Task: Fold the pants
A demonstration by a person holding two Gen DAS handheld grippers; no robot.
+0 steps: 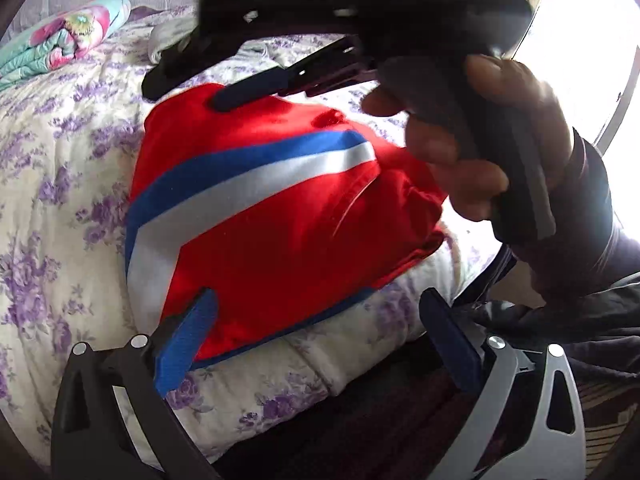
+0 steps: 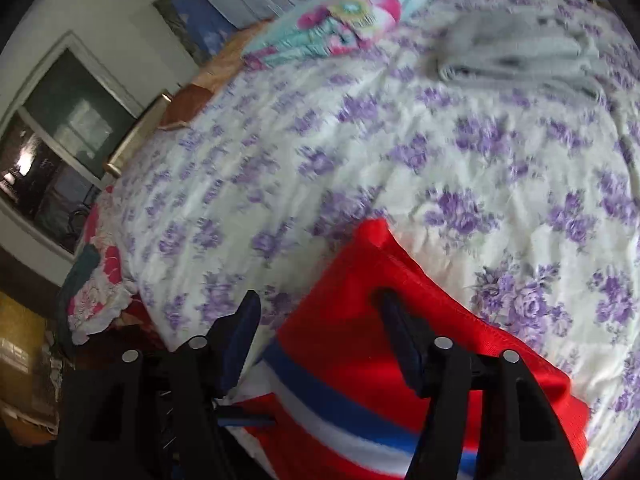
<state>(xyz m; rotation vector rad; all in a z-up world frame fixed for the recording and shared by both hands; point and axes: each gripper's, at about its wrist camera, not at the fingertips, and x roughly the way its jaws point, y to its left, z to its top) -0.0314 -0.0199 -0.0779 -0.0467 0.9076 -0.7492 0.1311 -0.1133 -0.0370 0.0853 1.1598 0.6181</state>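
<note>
The red pants (image 1: pixel 272 216) with a blue and white stripe lie folded into a compact bundle on the floral bedspread (image 1: pixel 60 184), near the bed's edge. My left gripper (image 1: pixel 316 328) is open just above the bundle's near edge, holding nothing. The right gripper (image 1: pixel 248 88), held in a hand, hovers over the bundle's far side in the left wrist view. In the right wrist view the right gripper (image 2: pixel 320 312) is open and empty, with the pants (image 2: pixel 360 344) under and between its fingers.
A folded grey garment (image 2: pixel 516 56) lies at the far side of the bed. A teal and pink floral blanket (image 2: pixel 340 24) sits by the headboard wall. A window (image 2: pixel 52 136) is at the left, and the bed edge drops off below the pants.
</note>
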